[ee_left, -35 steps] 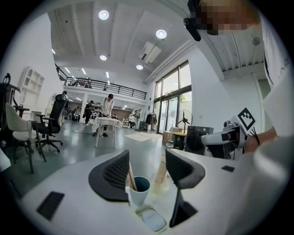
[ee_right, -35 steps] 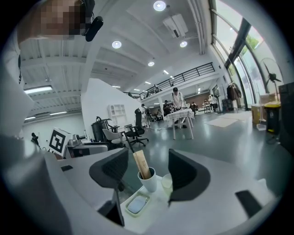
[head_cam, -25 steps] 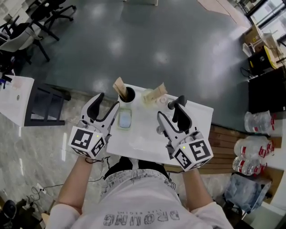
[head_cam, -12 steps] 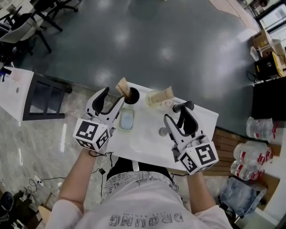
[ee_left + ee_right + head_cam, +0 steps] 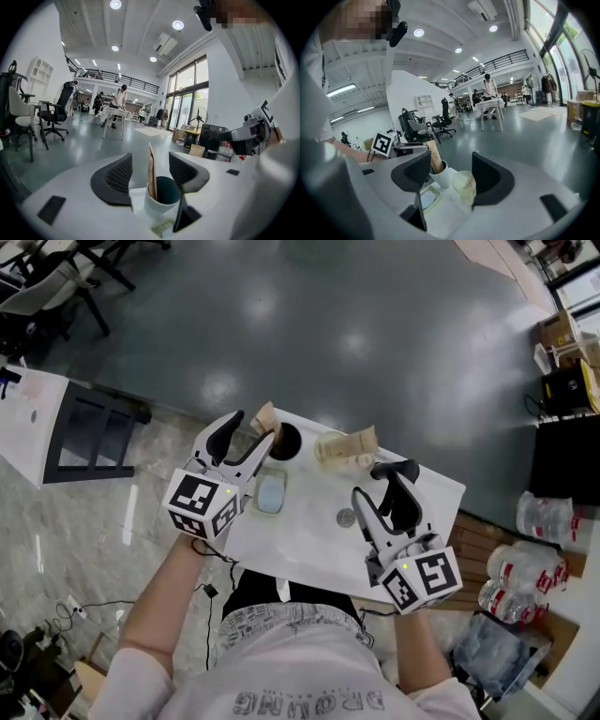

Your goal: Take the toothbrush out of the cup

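A white cup (image 5: 284, 442) with a dark inside stands at the far left of the small white table (image 5: 309, 535). A toothbrush in a brown paper sleeve (image 5: 266, 416) sticks up out of it. My left gripper (image 5: 246, 433) is open right beside the cup. In the left gripper view the paper sleeve (image 5: 152, 169) rises between the open jaws above the cup (image 5: 161, 200). My right gripper (image 5: 379, 489) hovers open over the table's right half with nothing in it. From the right gripper view the cup (image 5: 440, 176) and its sleeve (image 5: 435, 158) are further off.
A clear plastic cup (image 5: 339, 446) with a paper packet lies behind the table's middle. A pale blue soap dish (image 5: 269, 491) sits near the white cup and a small round cap (image 5: 346, 517) near the right gripper. Bottled water packs (image 5: 525, 568) stand on the right.
My left gripper has moved forward and inward until its jaws flank the toothbrush sleeve. The right gripper stays open over the table, having barely shifted.
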The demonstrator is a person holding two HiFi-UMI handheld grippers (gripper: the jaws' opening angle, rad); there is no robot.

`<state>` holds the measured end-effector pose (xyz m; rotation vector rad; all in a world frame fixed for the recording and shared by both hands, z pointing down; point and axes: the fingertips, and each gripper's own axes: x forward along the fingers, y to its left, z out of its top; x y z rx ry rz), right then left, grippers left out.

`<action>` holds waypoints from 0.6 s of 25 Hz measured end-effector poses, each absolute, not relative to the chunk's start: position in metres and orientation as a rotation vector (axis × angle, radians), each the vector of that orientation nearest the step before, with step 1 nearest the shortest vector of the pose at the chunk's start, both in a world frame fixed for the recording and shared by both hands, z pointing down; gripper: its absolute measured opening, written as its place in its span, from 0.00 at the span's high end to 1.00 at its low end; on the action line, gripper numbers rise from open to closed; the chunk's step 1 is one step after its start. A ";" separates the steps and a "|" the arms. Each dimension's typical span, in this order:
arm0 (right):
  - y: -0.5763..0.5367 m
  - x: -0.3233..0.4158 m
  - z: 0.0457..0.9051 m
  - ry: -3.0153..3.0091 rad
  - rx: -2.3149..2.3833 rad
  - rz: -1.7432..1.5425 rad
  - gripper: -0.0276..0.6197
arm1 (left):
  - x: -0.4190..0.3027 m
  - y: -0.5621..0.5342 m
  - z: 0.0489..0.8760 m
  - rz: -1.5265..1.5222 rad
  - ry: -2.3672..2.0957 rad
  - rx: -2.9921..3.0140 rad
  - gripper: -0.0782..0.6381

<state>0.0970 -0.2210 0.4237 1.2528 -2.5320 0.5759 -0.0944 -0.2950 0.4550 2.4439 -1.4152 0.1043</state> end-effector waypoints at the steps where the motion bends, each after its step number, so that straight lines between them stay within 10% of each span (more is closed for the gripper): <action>1: -0.221 0.096 0.425 -2.531 1.251 0.579 0.51 | -0.093 -0.297 0.457 0.106 -1.410 2.443 0.53; 15: -0.219 0.100 0.438 -2.499 1.256 0.610 0.52 | -0.083 -0.307 0.484 0.146 -1.349 2.436 0.53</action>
